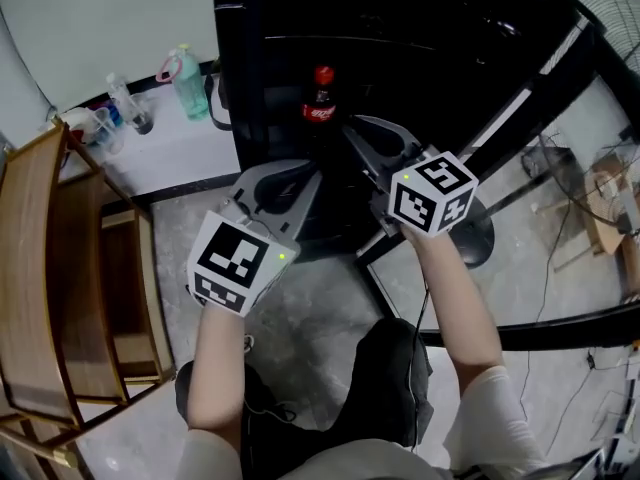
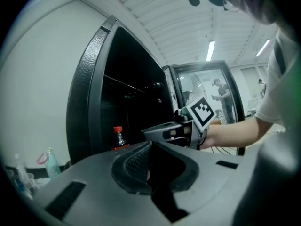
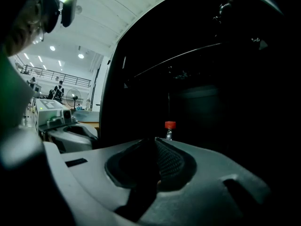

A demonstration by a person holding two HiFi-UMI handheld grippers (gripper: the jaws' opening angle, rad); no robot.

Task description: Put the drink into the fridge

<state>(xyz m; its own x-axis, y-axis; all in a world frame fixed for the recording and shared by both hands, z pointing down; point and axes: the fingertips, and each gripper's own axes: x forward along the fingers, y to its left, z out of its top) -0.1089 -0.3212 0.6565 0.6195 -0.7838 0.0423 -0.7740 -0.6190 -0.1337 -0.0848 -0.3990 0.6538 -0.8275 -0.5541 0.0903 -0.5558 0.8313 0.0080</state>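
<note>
Left gripper (image 2: 149,145) and right gripper (image 3: 155,140) are both closed, empty; the cola bottle (image 1: 320,103) apparently stands inside the dark fridge (image 1: 450,28).

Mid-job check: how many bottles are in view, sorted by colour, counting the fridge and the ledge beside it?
Dark cola bottle with red cap, in the fridge: 1
Green bottle, on the white ledge: 1
Clear bottle, on that ledge: 1
Total: 3

We see 1 cola bottle (image 1: 321,98) upright on a dark shelf inside the open fridge (image 1: 243,78). Left of the fridge, a white ledge (image 1: 185,156) carries 1 green bottle (image 1: 189,84) and 1 clear bottle (image 1: 127,103). A wooden rack (image 1: 55,268) stands on the grey floor (image 1: 310,333) at its left edge.
</note>
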